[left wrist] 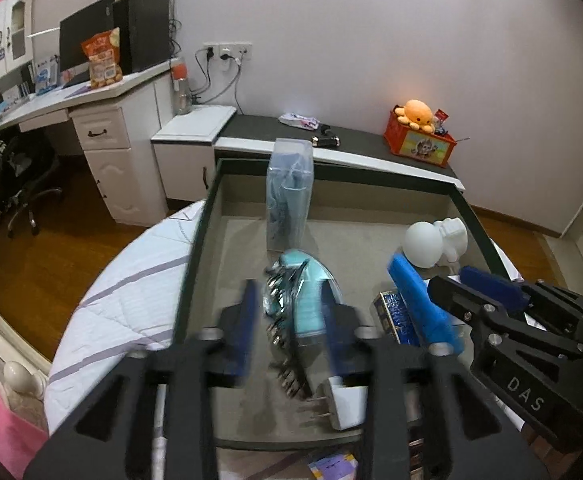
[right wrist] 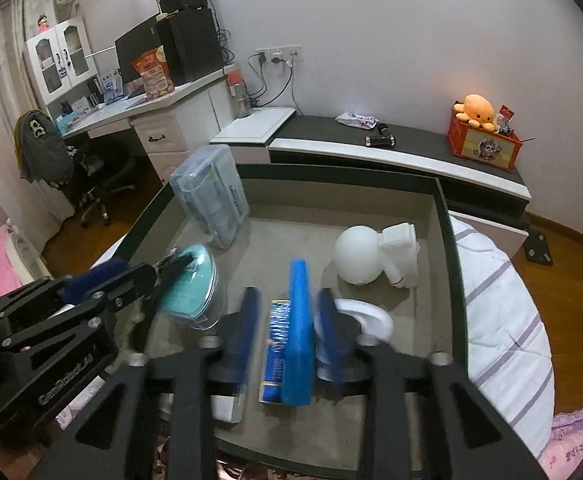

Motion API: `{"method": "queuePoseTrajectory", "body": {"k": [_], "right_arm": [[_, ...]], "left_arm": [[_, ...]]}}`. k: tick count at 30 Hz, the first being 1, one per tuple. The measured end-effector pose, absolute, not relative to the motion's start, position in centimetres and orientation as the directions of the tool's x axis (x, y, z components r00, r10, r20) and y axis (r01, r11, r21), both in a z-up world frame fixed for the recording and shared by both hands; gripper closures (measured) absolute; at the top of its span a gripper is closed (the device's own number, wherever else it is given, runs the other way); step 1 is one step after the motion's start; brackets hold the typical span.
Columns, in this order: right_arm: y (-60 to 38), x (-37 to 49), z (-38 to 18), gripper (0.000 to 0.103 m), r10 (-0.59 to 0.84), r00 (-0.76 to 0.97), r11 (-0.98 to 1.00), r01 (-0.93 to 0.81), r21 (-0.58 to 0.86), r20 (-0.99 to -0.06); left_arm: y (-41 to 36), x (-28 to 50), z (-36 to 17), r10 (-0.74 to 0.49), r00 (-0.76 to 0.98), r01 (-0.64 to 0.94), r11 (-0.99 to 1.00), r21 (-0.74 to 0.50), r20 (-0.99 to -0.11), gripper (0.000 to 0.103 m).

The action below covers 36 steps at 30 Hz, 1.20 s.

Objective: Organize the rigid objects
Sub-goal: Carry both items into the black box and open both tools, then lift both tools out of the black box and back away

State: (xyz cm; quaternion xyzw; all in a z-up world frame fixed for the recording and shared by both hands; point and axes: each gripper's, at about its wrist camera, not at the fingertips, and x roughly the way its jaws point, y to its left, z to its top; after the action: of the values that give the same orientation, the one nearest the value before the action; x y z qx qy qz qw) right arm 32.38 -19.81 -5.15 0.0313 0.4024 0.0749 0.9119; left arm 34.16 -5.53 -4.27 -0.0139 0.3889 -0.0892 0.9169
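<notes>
Both tongs stand over the tray (right wrist: 447,216) with jaws apart, the left tongs (left wrist: 291,320) astride a teal brush pack (left wrist: 303,292), the right tongs (right wrist: 287,324) astride a blue block (right wrist: 299,320), neither pressed, so sorting seems midway, with the white figure (right wrist: 375,254) and clear box (right wrist: 211,196) unsorted.

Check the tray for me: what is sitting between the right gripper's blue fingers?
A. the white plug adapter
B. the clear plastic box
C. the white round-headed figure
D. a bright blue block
D: in the right wrist view a bright blue block stands between the right gripper fingers, while the white figure lies farther back in the tray.
</notes>
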Motion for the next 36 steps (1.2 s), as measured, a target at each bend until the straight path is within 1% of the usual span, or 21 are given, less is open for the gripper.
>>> {"method": "queuePoseTrajectory", "body": {"k": [1, 2, 3, 4, 5, 6, 7, 8, 9, 22, 31, 36], "right_arm": [[-19.9, 32.3, -5.0, 0.042, 0.160, 0.669, 0.987, -0.110, 0.116, -0.725], [-20.0, 32.1, -4.8, 0.039, 0.153, 0.679, 0.988, -0.104, 0.113, -0.718], [-20.1, 31.9, -4.6, 0.031, 0.151, 0.685, 0.989, -0.098, 0.115, -0.713], [-20.3, 31.8, -4.4, 0.022, 0.147, 0.690, 0.989, -0.090, 0.117, -0.709], [-20.6, 31.4, -4.1, 0.019, 0.143, 0.698, 0.989, -0.079, 0.122, -0.701], [-20.8, 31.3, -3.9, 0.018, 0.144, 0.702, 0.989, -0.075, 0.129, -0.697], [-20.9, 30.9, -3.7, 0.013, 0.140, 0.704, 0.989, -0.066, 0.131, -0.696], [-21.0, 30.6, -3.5, 0.009, 0.129, 0.707, 0.990, -0.057, 0.127, -0.696], [-21.1, 30.1, -3.3, 0.000, 0.117, 0.712, 0.992, -0.047, 0.120, -0.692], [-21.5, 23.2, -0.2, 0.000, 0.106, 0.777, 0.988, -0.012, 0.154, -0.620], [-23.0, 16.4, 1.1, 0.000, 0.105, 0.814, 0.982, 0.008, 0.191, -0.571], [-23.6, 13.3, 0.4, 0.000, 0.095, 0.810, 0.980, 0.027, 0.199, -0.579]], "left_arm": [[-5.4, 33.8, -4.1, -0.164, 0.693, 0.143, 0.986, -0.090, -0.702, 0.038], [-5.2, 33.5, -3.8, -0.143, 0.708, 0.125, 0.989, -0.076, -0.692, 0.035], [-4.9, 33.1, -3.5, -0.132, 0.718, 0.113, 0.991, -0.071, -0.683, 0.030], [-4.6, 32.9, -3.3, -0.132, 0.720, 0.110, 0.991, -0.077, -0.681, 0.025], [-4.0, 32.7, -3.0, -0.133, 0.723, 0.102, 0.991, -0.085, -0.678, 0.020], [-3.5, 32.3, -2.6, -0.130, 0.729, 0.092, 0.991, -0.092, -0.672, 0.009], [-3.1, 31.8, -2.3, -0.132, 0.739, 0.088, 0.991, -0.100, -0.660, 0.000], [-2.8, 31.2, -1.8, -0.134, 0.753, 0.086, 0.991, -0.106, -0.644, 0.000], [-2.5, 30.4, -1.3, -0.132, 0.766, 0.084, 0.991, -0.104, -0.629, 0.000], [-1.6, 22.6, 1.9, -0.117, 0.804, 0.085, 0.993, -0.082, -0.583, 0.000], [-0.6, 17.6, 1.7, -0.088, 0.805, 0.061, 0.996, -0.065, -0.586, 0.000], [-0.3, 15.7, 0.6, -0.081, 0.788, 0.053, 0.997, -0.064, -0.610, 0.000]]}}
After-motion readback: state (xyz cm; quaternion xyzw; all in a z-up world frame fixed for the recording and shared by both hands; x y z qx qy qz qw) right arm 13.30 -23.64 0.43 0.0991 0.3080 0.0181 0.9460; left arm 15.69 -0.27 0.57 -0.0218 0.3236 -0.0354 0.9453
